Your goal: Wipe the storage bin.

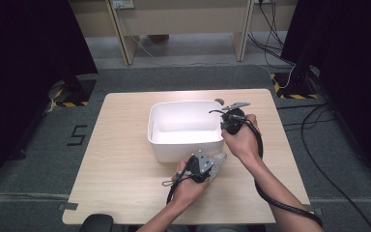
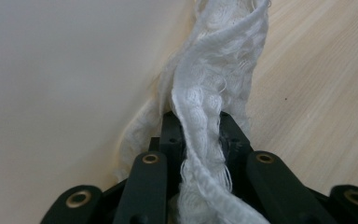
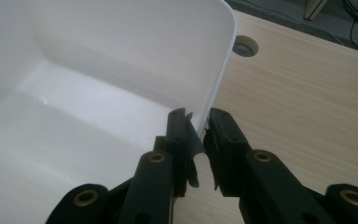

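Nearest me, the left gripper clamps a bunched white cloth against the white bin's near wall toward the tabletop's front edge, its weave clear in the left gripper view, while the right gripper pinches the bin's right rim.

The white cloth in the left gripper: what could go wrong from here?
1. The cloth lies outside the tub, against its wall. Dragged up from here, it might catch on the rim.
2. The left gripper pinches one bunched fold, so the loose threads could slip free.
3. The right gripper clamps the tub's wall at a single spot; a pull might tilt the tub.
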